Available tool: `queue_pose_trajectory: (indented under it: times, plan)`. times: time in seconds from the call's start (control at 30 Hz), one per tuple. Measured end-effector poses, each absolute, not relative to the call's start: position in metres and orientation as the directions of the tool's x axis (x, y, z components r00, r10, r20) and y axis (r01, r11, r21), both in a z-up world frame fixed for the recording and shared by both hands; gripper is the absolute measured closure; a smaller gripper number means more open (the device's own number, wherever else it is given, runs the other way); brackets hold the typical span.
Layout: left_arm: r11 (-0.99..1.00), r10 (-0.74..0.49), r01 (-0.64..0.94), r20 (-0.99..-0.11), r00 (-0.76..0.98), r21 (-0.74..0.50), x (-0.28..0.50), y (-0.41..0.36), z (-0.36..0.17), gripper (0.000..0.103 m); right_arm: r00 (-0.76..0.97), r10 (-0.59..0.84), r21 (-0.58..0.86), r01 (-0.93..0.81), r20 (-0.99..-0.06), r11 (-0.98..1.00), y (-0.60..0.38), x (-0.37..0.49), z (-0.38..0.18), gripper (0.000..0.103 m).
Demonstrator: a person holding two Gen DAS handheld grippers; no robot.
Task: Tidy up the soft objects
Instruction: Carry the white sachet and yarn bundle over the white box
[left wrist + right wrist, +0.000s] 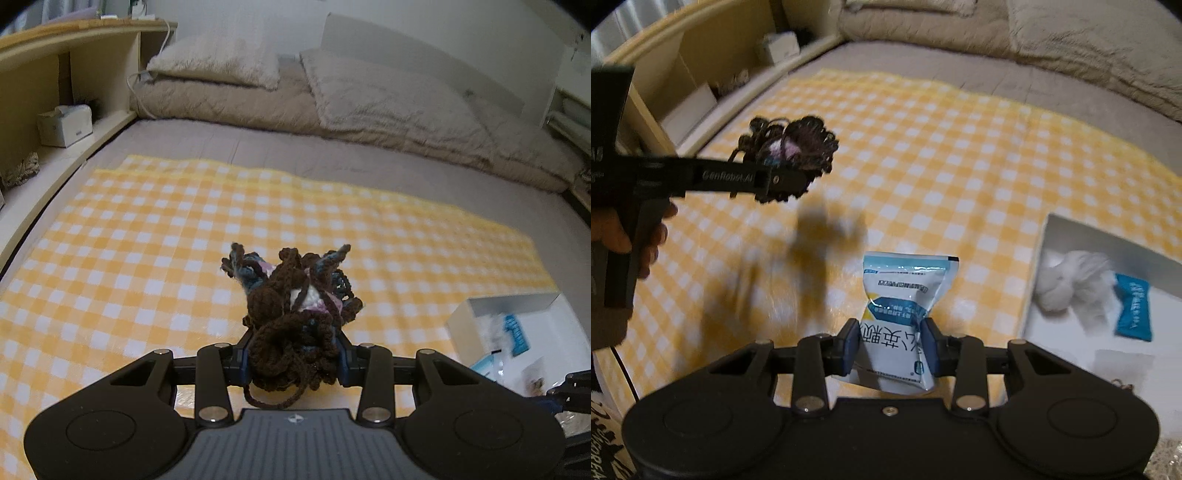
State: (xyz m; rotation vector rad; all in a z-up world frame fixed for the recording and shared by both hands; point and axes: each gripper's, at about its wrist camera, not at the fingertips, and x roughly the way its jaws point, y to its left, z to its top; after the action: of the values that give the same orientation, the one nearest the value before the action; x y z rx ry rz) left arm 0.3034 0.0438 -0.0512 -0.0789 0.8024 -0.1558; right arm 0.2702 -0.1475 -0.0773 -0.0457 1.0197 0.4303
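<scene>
Yarn (pixel 295 317): a dark brown tangle with bits of blue, lilac and white, pinched between the pads of the left gripper (pixel 295 363); a loose strand hangs under it. In the right view it is up in the air over the cloth, with its shadow (pixel 820 240) thrown below.
Left gripper: closed narrow on the yarn, both pads pressed into the bundle, held clear of the bed.
Hand (pixel 635 240): seen at the left edge of the right view, wrapped round the left gripper's handle.
Packet (pixel 905 325): a white and light blue soft pouch with printed lettering, squeezed at its waist between the blue pads of the right gripper (pixel 891 350); its top end stands up beyond the pads.
Right gripper: closed partway on the packet, the pouch creased where the pads bite.
Box (pixel 1039 266): white, open, lying on the cloth to the right of the packet; inside it a white fluffy bundle (pixel 1067 280) and a small blue packet (pixel 1134 310) side by side.
Cloth (pixel 147 229): yellow and white check, spread flat over the grey bed (pixel 221 140).
Pillows (pixel 218 62): pale and fluffy, on folded beige bedding at the far end.
Shelf (pixel 74 55): wooden, along the left side of the bed, with a white tissue box (pixel 66 123) in it.
</scene>
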Motion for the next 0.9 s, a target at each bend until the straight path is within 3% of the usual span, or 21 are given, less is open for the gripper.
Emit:
queue_pose_trajectory:
  times: [0.33,0.9]
  plan:
    - [0.967,-0.253,0.163,-0.635,0.730,-0.197,0.285,0.006,-0.022,0.061,0.600,0.313,0.143,-0.314,-0.737,0.939,-0.201,0.246,-0.035,0.066]
    - [0.888,-0.457,0.380,-0.573,0.680,-0.258,0.279,-0.113,-0.018,0.061,0.749,0.146,0.132,-0.079,-0.647,0.988,-0.317,0.225,-0.007,0.066]
